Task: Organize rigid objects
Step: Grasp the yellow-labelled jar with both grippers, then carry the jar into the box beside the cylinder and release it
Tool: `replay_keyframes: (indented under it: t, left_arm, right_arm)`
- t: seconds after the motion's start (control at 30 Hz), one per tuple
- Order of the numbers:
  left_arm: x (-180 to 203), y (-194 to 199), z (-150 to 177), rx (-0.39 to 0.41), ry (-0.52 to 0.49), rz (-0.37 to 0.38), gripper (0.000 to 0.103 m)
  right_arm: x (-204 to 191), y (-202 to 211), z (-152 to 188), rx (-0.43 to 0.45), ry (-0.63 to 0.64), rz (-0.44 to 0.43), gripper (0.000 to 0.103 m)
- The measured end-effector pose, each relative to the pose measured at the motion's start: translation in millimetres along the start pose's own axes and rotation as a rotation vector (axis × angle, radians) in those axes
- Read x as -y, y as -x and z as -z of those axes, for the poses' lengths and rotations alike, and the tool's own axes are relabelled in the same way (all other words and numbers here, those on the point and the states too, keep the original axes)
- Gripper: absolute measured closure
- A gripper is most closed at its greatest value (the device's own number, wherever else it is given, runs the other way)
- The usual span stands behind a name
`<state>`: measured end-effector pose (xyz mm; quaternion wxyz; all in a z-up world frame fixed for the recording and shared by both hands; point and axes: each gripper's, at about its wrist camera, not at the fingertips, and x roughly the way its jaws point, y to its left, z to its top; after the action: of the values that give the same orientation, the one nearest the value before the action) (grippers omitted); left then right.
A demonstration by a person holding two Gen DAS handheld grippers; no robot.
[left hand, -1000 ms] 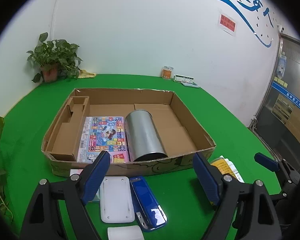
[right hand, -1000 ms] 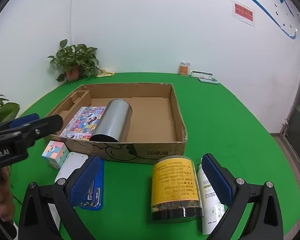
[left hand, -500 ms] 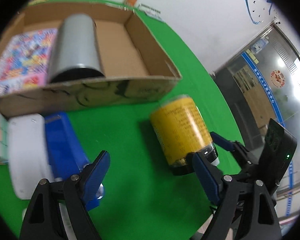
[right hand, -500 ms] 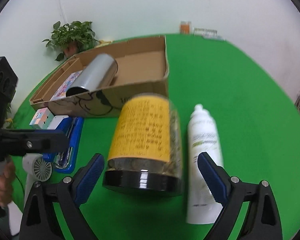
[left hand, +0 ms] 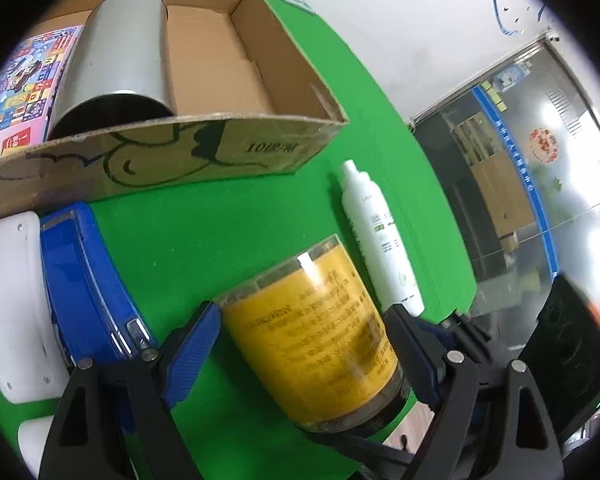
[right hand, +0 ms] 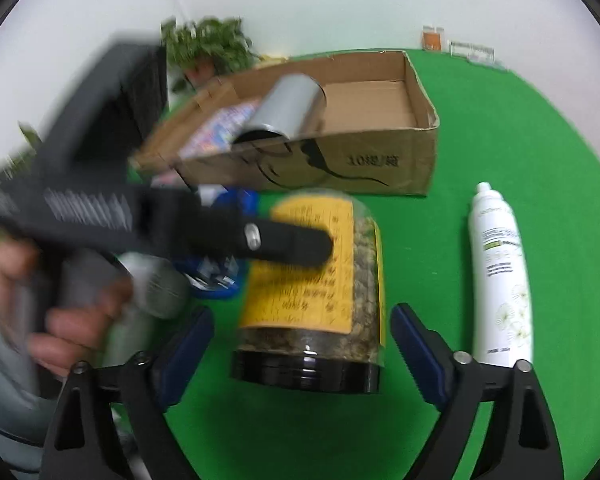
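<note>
Both grippers tip steeply down over the green worktop (left hand: pixel 204 248), converging on the same jar. The left gripper (left hand: pixel 300 344) straddles the yellow-labelled jar (left hand: pixel 316 328), which lies on its side between the blue pads; the jaws stand wide, the left pad looks to sit right at the jar's wall, and whether either pad presses cannot be told. In the right wrist view the right gripper (right hand: pixel 300 344) has its jaws opening, released, with the jar's black lid (right hand: pixel 304 374) between them and clear green showing on both sides of it. A hand (right hand: pixel 60 304) at far left clutches the left gripper's handle, heavily blurred, and one black finger reaches across the jar's label.

The label carries dense lines of small print, too smeared to read. Just right of the right gripper lies a white bottle (right hand: pixel 500 276), with green-and-grey text too small to make out. Ahead of both grippers sits the cardboard box (left hand: pixel 236 148), with a cartoon outline and "10" plus unreadable characters on its near wall. Inside lie a steel cylinder (left hand: pixel 120 48), open end toward the near wall, and a colourful printed box (left hand: pixel 16 80), cut off by the lens edge.

Left of the left gripper, a blue stapler (left hand: pixel 80 280) and a white device (left hand: pixel 8 300) lie side by side, the latter partly out of view. A potted plant (right hand: pixel 208 44) blurs beyond the box.
</note>
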<state>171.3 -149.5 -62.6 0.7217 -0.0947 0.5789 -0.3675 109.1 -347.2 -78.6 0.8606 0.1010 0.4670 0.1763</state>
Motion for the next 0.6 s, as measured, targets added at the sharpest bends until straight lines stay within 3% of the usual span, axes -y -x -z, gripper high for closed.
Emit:
replay_keyframes:
  t: [0.1,0.17,0.2,0.37,0.5,0.6]
  left_arm:
    - [2,-3,-1,-0.030,0.014,-0.028,0.019]
    - [4,-5,-3,-0.042,0.018,-0.031,0.019]
    - [4,-6,-3,-0.045,0.017,-0.033,0.019]
    - [5,-6,-8,-0.041,0.017,-0.045,0.019]
    - [4,-4,-7,-0.034,0.034,-0.031,0.025]
    - [20,15,-9,0.021,-0.016,-0.049,0.027]
  right_arm:
    - [14,-9,-8,-0.063,-0.080,-0.108,0.007]
    - [22,-21,-10,-0.111,-0.111,-0.113,0.011]
    - [25,-30,-10,-0.146,-0.124,-0.102,0.017]
    - [19,-44,-9,-0.187,-0.103,-0.058,0.016]
    - [7,-48,-10,-0.171,-0.088,0.000,0.017]
    - [-4,-40,-19,-0.119,-0.066,0.051,0.017]
